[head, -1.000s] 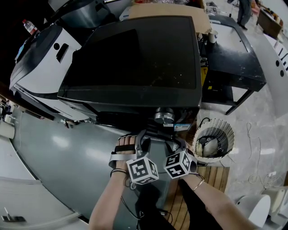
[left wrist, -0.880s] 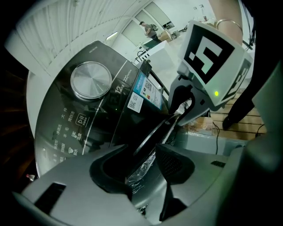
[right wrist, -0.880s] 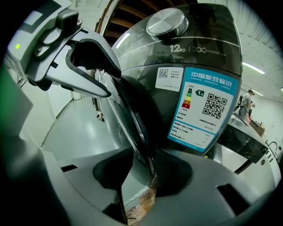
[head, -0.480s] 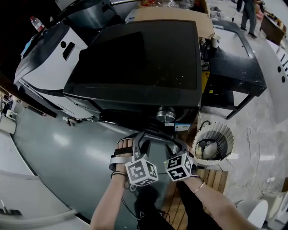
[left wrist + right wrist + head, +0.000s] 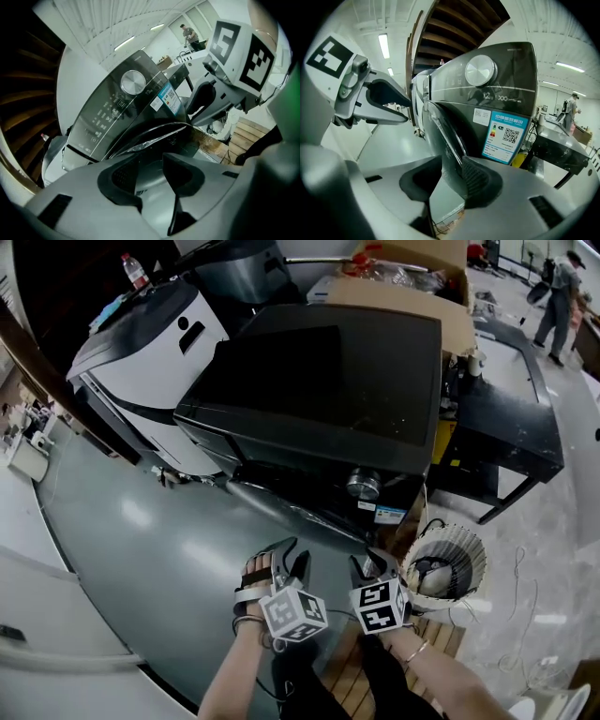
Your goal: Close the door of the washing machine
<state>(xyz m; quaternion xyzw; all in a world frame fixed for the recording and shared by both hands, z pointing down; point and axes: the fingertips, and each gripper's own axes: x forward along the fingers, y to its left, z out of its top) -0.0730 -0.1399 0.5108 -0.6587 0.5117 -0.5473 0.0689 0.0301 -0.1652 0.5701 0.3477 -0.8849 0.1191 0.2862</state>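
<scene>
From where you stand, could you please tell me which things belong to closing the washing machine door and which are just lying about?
Belongs to the job:
washing machine
its door

Just lying about:
laundry basket
water bottle
cardboard box
black table

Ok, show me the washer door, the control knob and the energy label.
door (image 5: 446,140), right gripper view, on its rim
control knob (image 5: 480,70), right gripper view, face centre
energy label (image 5: 505,138), right gripper view, its middle

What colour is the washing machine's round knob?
The round knob is silver; clearest in right gripper view.
</scene>
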